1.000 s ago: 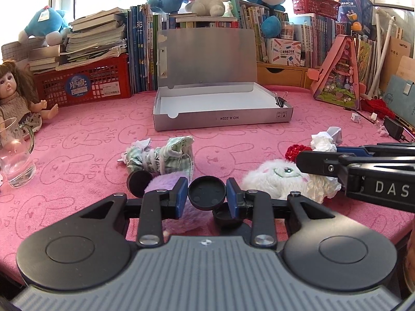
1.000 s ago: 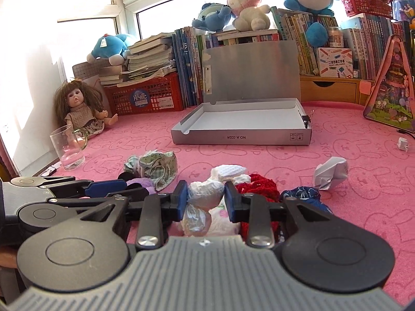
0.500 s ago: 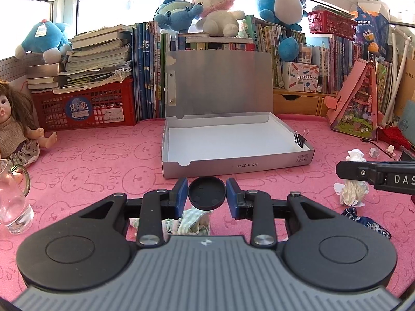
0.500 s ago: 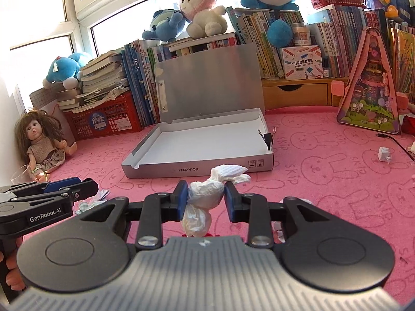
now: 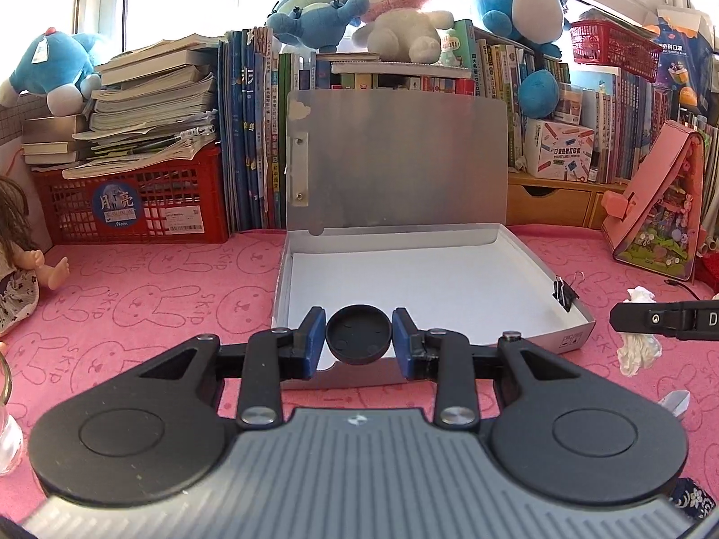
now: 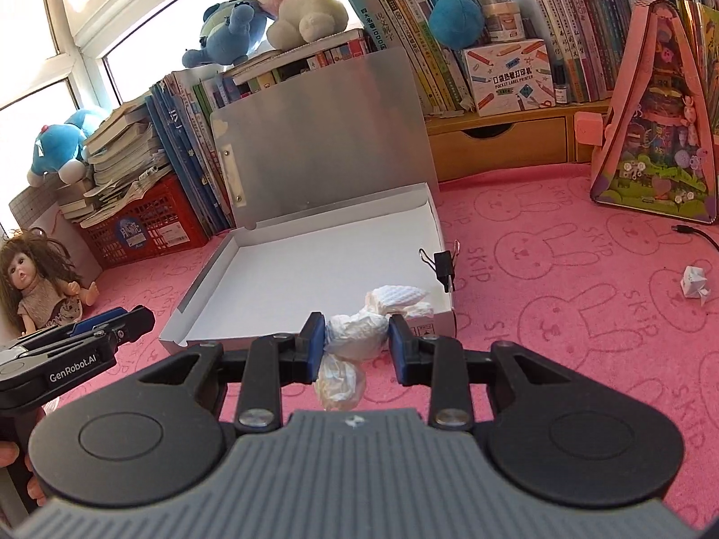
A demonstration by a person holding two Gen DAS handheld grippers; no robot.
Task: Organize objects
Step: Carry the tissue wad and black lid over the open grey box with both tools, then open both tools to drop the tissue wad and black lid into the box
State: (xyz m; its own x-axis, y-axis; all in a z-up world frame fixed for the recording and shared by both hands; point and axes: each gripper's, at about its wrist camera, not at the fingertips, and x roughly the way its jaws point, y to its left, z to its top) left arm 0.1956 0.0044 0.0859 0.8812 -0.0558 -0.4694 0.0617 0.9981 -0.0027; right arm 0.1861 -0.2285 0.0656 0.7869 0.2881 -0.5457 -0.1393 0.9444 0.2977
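Looking over the pink bunny-print surface: open silver box w/ a white flat floor sits dead centre, lid propped upright against the books. Small black binder clip is clamped on its right wall. Red plastic crate stacked w/ papers to the left, doll at the far left edge, plush toys on top of the books, pink house-shaped toy case on the right. Nothing blocks the box opening

Left gripper fingers are pinched tight on a round black cap, matte plastic, hovering over the box's front wall. Right gripper fingers are squeezed on a crumpled white tissue wad, soft and wrinkly, just at the box's front right corner

Vs a sec ago: both grippers were back by the pile of socks and plush bits, box was well apart. Now both are up at the box front, same grip on each item
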